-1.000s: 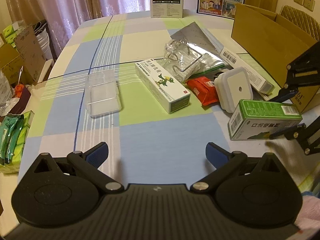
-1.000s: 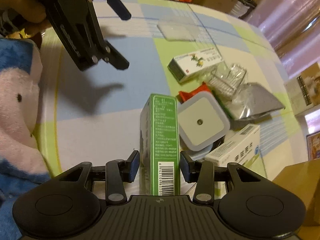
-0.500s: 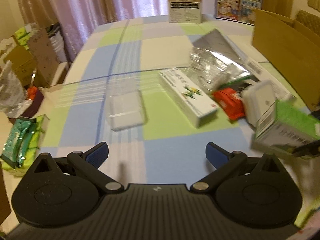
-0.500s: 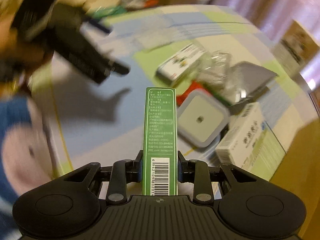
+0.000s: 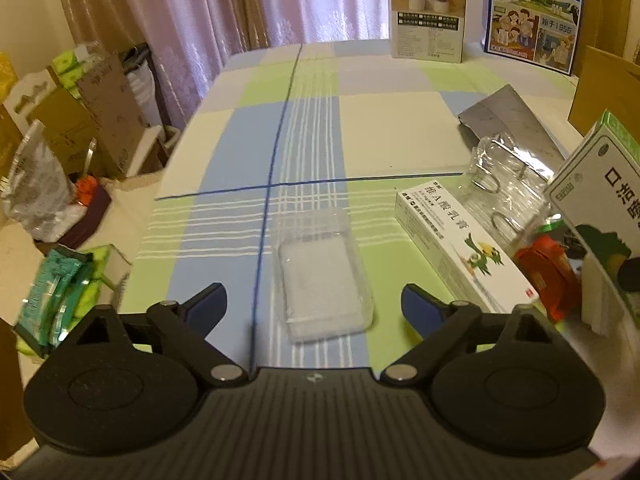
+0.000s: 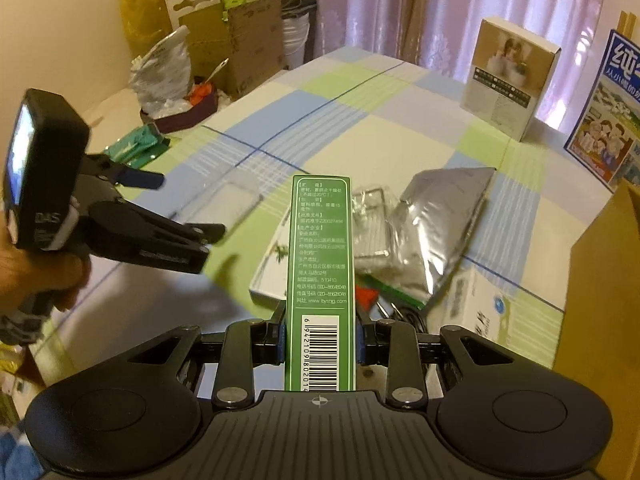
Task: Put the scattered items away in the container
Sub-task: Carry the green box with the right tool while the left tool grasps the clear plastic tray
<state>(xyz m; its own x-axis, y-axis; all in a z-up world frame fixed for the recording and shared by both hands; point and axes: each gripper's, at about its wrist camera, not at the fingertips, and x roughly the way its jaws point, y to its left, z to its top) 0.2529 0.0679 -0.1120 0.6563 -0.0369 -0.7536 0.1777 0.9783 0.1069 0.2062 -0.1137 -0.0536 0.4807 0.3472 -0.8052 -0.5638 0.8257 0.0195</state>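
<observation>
The right hand-held gripper [image 6: 320,344] pinches a green box [image 6: 320,280] between its pads, lifted clear of the counter [image 6: 400,132], barcode end nearest the camera. In the left wrist view the same green box [image 5: 600,200] is cut off at the right edge. The left hand-held gripper [image 5: 314,304] hangs spread wide over a clear plastic case [image 5: 320,276] lying flat on the counter [image 5: 380,120] between its fingertips. Just right of the case lies a long white box [image 5: 460,248], then a red packet [image 5: 548,272], partly hidden behind the green box. A cardboard container [image 6: 604,280] shows only one wall at the right edge.
</observation>
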